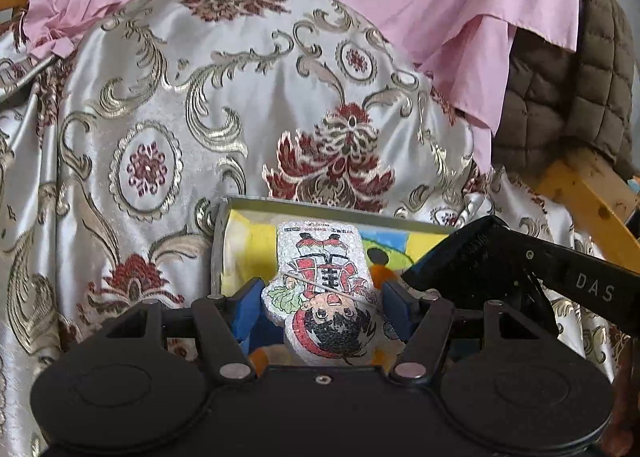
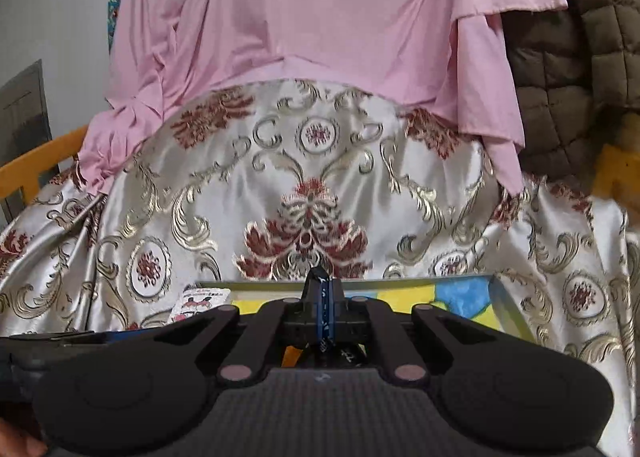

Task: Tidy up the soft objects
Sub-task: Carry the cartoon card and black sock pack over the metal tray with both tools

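A white foam cut-out of a cartoon figure in red [image 1: 326, 289] sits upside down between the blue pads [image 1: 246, 307] of my left gripper [image 1: 320, 307], which is shut on its sides. Under it lies a flat framed painting in yellow, blue and green [image 1: 248, 241], resting on the patterned satin cloth [image 1: 160, 117]. In the right wrist view the foam figure [image 2: 202, 301] shows at the left over the painting [image 2: 460, 295]. My right gripper [image 2: 322, 289] is shut above the painting's near edge, pads together, with nothing visible between them. Its black finger [image 1: 460, 257] also shows in the left wrist view.
A pink cloth [image 2: 320, 17] hangs over the top of the cream satin with its red and gold pattern [image 2: 308, 185]. A brown quilted garment [image 1: 568, 89] lies at the right. Yellow wooden rails [image 1: 588, 193] [image 2: 36, 165] flank the pile.
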Available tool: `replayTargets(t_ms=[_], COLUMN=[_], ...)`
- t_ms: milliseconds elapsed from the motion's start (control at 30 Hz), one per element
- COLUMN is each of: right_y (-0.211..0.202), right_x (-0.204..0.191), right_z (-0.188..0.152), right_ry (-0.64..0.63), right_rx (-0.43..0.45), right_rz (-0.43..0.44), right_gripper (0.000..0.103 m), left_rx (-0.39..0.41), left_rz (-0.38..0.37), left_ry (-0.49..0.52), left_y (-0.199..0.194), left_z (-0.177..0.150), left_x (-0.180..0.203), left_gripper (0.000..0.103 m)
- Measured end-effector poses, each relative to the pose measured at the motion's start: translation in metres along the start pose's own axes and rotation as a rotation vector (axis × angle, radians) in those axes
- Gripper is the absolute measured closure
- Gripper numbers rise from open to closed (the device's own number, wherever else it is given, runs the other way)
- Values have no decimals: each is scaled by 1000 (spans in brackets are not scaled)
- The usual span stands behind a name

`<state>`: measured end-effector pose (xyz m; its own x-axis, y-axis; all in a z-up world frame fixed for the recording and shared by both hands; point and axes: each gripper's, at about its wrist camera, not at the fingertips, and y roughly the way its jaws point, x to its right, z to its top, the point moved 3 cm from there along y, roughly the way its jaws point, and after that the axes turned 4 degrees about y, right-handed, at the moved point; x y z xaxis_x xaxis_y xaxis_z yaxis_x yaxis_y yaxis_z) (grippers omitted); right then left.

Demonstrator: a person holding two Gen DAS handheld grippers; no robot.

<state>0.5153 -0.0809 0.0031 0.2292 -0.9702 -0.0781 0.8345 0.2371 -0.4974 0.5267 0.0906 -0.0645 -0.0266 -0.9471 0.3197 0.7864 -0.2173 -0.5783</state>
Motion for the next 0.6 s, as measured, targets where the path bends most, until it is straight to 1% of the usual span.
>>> replayTargets(t_ms=[133,367,600], right_y=[5,11,13], right_x=[2,5,1], right_z=[-5,-13,-16], right_ry=[0,-7,-32], right_rx=[-23,-60,-80], right_rz=[2,7,-14], right_gripper=[100,100,100], left_rx=[-22,-37,-47], left_rz=[12,1,-10], left_ry=[18,29,31], left_y=[7,10,12], left_z=[-7,-9,-9], left_x=[2,6,7], left_gripper=[37,37,37])
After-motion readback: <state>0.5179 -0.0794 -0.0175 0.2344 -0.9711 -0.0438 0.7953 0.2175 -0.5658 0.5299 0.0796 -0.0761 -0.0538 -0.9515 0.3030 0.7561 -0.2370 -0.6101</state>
